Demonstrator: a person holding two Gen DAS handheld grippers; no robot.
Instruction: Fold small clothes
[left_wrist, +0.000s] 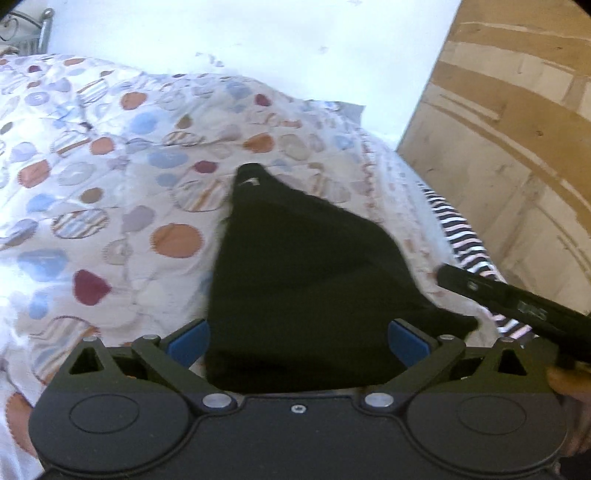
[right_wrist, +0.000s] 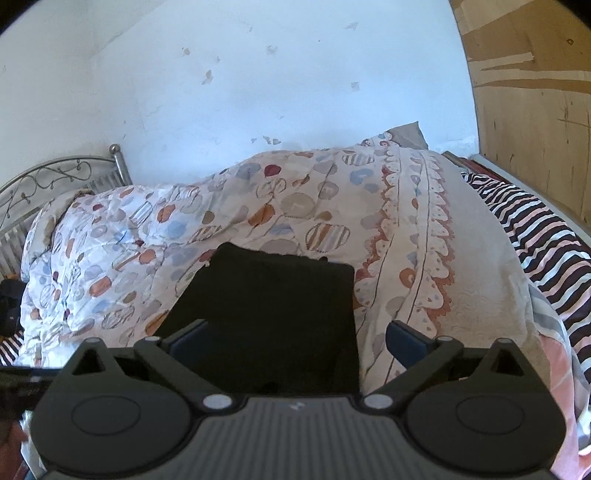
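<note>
Nearest, both grippers stand with their jaws spread wide, gripping nothing. The left gripper (left_wrist: 298, 341) has one dark garment (left_wrist: 306, 280) lying between its blue pads (left_wrist: 188, 341), cloth clear of both. The right gripper (right_wrist: 295, 343) hangs over the same garment (right_wrist: 273, 317), which here shows a squared far edge; its pads sit apart from the fabric too.

The garment is the only one to be seen. It lies flat on a spotted quilt (left_wrist: 110, 177), its right edge near the quilt's scalloped border (right_wrist: 406, 258). A small pale mark sits at the garment's far tip, too blurred to read.

Right of the quilt runs one striped sheet (right_wrist: 535, 229), then a wooden panel (left_wrist: 517, 129). Beyond lie open quilt, a metal headboard (right_wrist: 55, 181) and a white wall (right_wrist: 258, 74).
</note>
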